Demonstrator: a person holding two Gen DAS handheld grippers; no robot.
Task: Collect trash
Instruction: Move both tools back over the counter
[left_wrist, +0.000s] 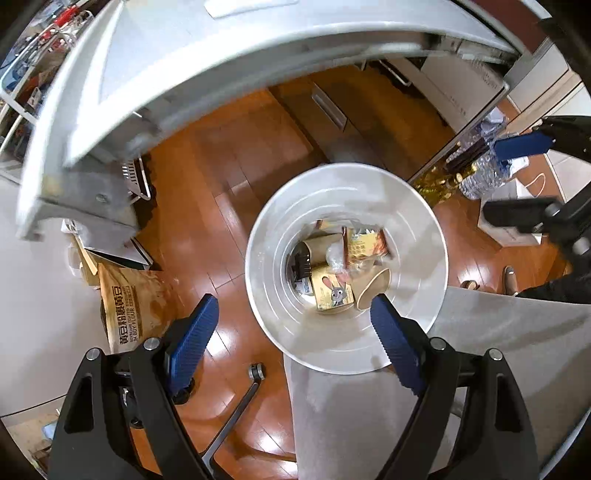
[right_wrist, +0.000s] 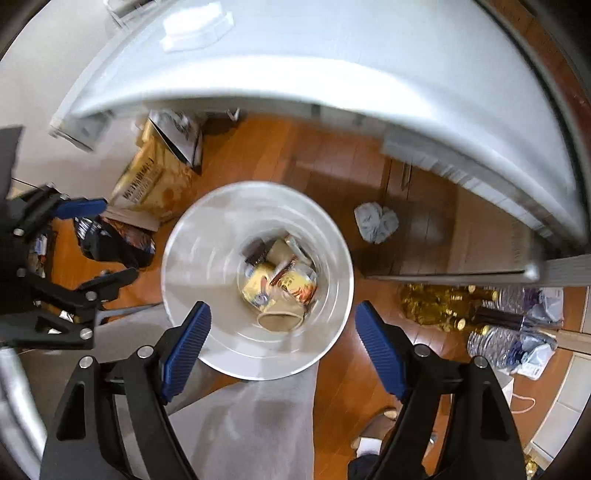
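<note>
Both views look straight down at a wood-plank floor (left_wrist: 207, 206), orange-brown and glossy w/ glare patches. A white trash bin (left_wrist: 417, 236) stands on it, ribbed inside, open top. At its bottom lies the collected trash: a paper cup (left_wrist: 373, 291) on its side, a yellow carton w/ a cartoon rabbit (left_wrist: 330, 291), a yellow-orange snack packet (left_wrist: 364, 245), some clear plastic wrap and a dark item, all piled touching.

Left gripper (left_wrist: 291, 339) hangs above the bin's near rim, jaws wide, nothing between them; the blue ribbed pads (left_wrist: 194, 339) are bare. Right gripper (right_wrist: 282, 347) is also over the bin's near edge, jaws wide and empty. Each gripper shows at the edge of the other's view.

A white tabletop (right_wrist: 332, 55) w/ grey metal frame curves across the top of both views, above the floor. Under its left end a brown flour sack (left_wrist: 129, 310) leans by the wall, w/ a black bag (right_wrist: 110, 240) near it. Right of the bin, well apart: a crumpled grey bag (right_wrist: 376, 221) on the floor, a heap of gold-foil items (right_wrist: 428, 302), clear plastic water bottles (right_wrist: 495, 343). A person's grey trouser leg (left_wrist: 351, 413) fills the lower middle, just beside the bin. Some motion blur.
</note>
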